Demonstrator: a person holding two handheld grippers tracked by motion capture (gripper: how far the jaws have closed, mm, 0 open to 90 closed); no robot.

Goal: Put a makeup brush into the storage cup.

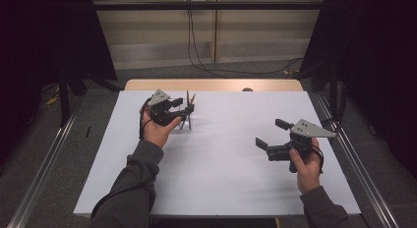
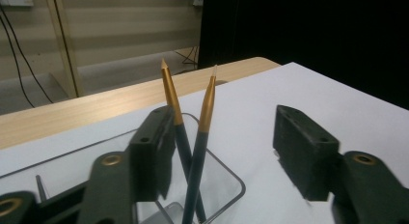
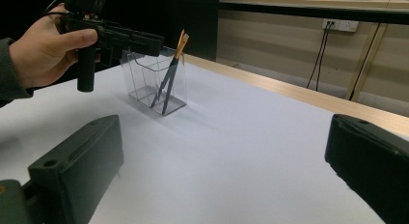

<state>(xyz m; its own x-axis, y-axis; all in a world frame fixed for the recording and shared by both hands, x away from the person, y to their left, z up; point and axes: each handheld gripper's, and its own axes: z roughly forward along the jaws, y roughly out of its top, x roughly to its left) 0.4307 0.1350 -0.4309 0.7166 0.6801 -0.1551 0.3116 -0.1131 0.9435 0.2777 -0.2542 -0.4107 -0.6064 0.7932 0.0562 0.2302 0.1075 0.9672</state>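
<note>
A clear plastic holder [image 3: 156,81] is seen standing upright on the white sheet [image 1: 221,159] that covers the bench [image 1: 211,85], toward the far left part of it. Its walls are transparent and its mouth is open at the top. Two pens [image 3: 170,74] are held inside it, each with a dark barrel and a gold upper section tapering to a point. They are set with their lower ends on the floor of the holder and lean across each other, so that the gold ends [image 2: 189,96] stand apart above the rim. Nothing else can be made out in the holder.

The left tongs [image 1: 183,111] are held just at the holder's rim, level with the pens' upper parts. In the left gripper view the tongs are spread partly wide, with the pens standing between them; one pen lies close against the nearer jaw, though whether it is touched cannot be told, and neither pen is pinched.

The right tongs [image 1: 270,133] are held well apart from the holder, over the right side of the white sheet, pointed toward it. They are spread wide and nothing is held between them.
</note>
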